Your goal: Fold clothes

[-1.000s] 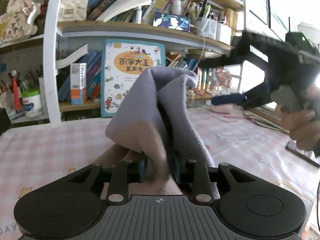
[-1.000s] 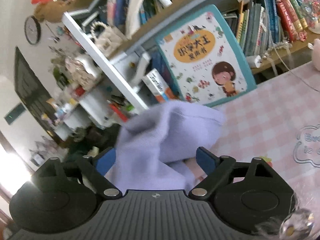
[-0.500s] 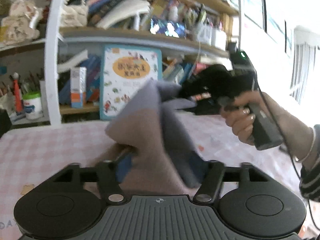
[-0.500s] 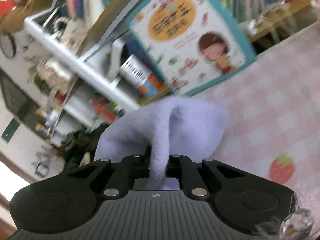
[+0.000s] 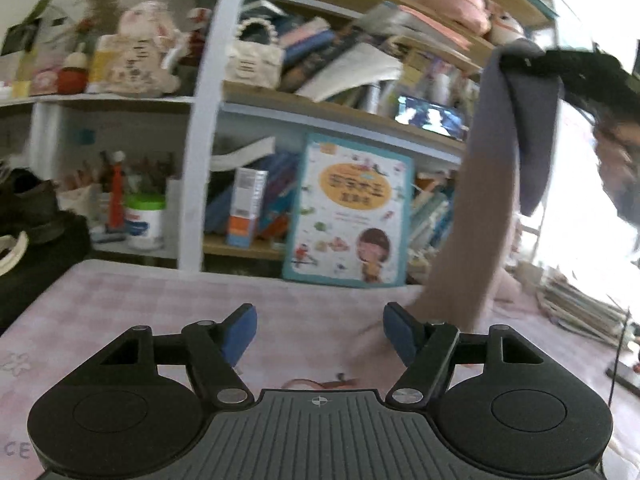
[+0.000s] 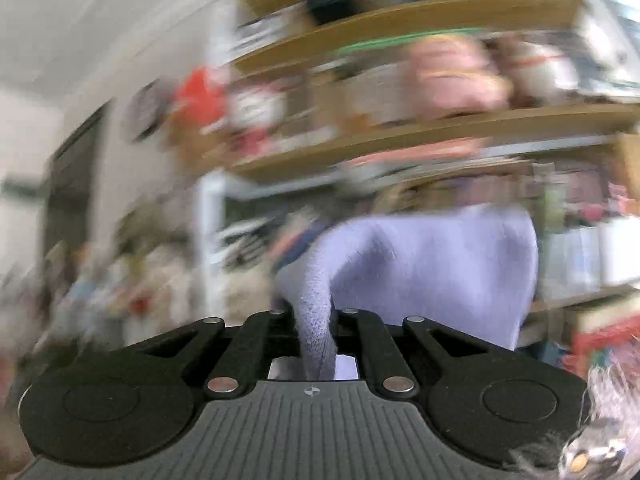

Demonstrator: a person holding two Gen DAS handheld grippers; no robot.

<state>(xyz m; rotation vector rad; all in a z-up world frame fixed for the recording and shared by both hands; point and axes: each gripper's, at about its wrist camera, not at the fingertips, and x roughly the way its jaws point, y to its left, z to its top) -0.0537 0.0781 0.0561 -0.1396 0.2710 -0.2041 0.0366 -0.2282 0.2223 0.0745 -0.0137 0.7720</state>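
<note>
The right gripper pinches the lilac garment high above the desk, probably so it hangs straight for folding, though that view is blurred. The left gripper hovers spread and empty near the garment's lower end.

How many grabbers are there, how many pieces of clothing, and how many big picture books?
Grabbers: 2, left gripper and right gripper
Clothing: 1, purple garment
Picture books: 1, teal-edged picture book
Total: 4
</note>
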